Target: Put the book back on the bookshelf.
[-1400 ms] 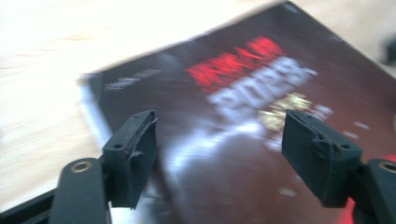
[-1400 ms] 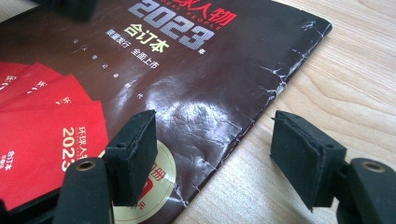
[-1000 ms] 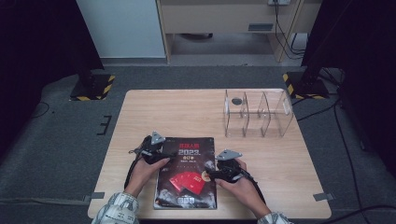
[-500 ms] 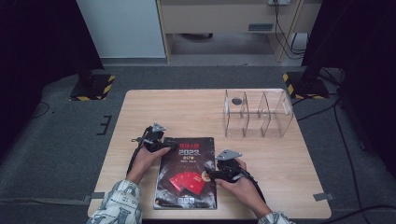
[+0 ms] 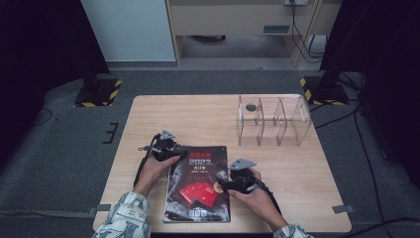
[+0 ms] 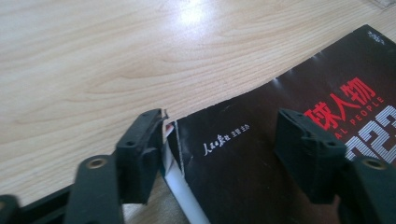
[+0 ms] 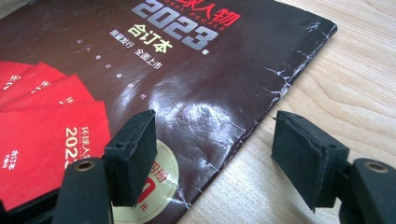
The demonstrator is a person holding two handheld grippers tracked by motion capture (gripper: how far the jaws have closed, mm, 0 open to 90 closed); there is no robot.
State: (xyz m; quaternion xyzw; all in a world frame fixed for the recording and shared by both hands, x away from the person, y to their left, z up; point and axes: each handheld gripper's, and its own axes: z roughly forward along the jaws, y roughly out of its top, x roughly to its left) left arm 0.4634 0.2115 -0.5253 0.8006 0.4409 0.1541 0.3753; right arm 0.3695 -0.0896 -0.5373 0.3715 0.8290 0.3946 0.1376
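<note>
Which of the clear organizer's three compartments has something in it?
The leftmost compartment of the clear organizer, the one nearest the table's middle: a small dark round object sits there. The other two look empty.

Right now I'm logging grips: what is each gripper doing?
Left gripper: fingers have just been closing around the magazine's top-left corner, not yet pressing it.
Right gripper: open, fingers straddling the magazine's right edge.

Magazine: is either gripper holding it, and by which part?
Neither grips it yet. The left gripper, its jaws just closing, straddles the magazine at its top-left corner; the right gripper straddles its right edge, jaws open.
</note>
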